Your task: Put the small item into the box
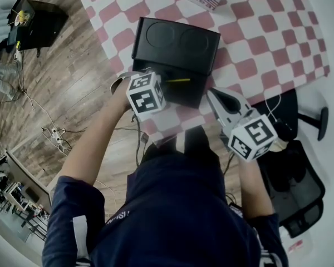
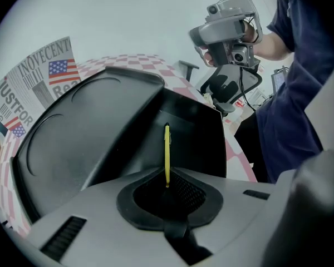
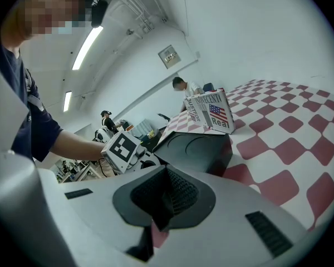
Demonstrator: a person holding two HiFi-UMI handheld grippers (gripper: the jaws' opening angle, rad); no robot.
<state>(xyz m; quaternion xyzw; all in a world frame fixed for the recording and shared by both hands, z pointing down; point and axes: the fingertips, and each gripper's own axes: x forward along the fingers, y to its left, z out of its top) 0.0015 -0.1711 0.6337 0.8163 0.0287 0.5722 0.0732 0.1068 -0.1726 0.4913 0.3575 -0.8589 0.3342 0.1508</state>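
My left tongs (image 2: 167, 189) pinch a thin yellow stick (image 2: 167, 152) and hold it over the open black box (image 1: 175, 40) on the table (image 1: 267, 32). My right tongs (image 3: 165, 199) are pressed together with nothing in them, just beside the box.

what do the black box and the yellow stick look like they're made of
The black box: likely moulded plastic, matte with a soft sheen; two round shapes are pressed into its lid. The yellow stick: thin, straight and smooth, probably plastic, though painted wood is possible; the left gripper pinches its end.
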